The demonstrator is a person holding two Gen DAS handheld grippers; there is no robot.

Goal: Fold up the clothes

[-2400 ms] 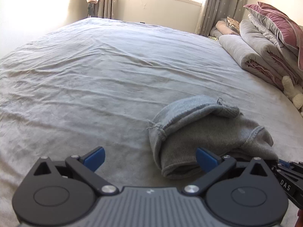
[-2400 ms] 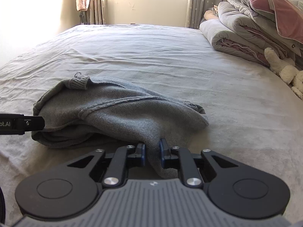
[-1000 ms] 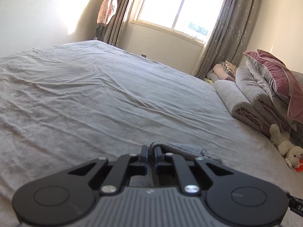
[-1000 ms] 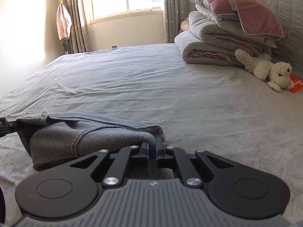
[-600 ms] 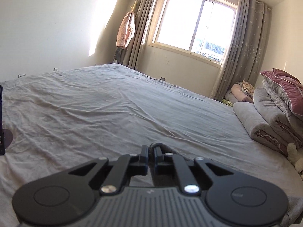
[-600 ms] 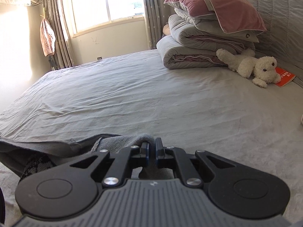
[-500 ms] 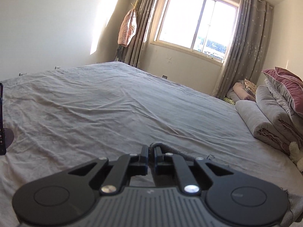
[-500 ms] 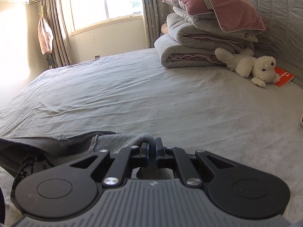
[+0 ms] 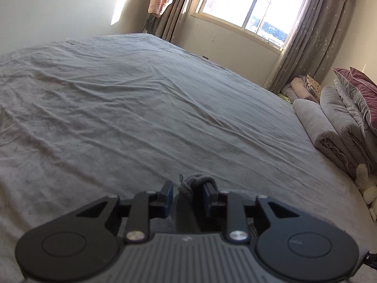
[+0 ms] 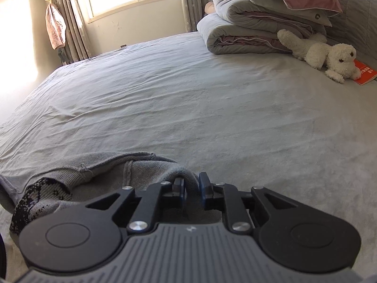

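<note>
The grey knit garment (image 10: 99, 179) lies limp on the bed (image 10: 212, 108) at 8 o'clock; soft, light, best pinched at hems; left gripper (image 9: 188, 192) and right gripper (image 10: 190, 187) are opening, cloth edge between both.

Left gripper (image 9: 187, 194) tilted downward over the bed (image 9: 141, 108), jaws opening, a fold of the grey garment (image 9: 195, 182) between the blue pads, loose on the left one. Right gripper (image 10: 191, 189) likewise angled down over the bed, jaws opening, a roll of the same garment lying in the gap.
</note>
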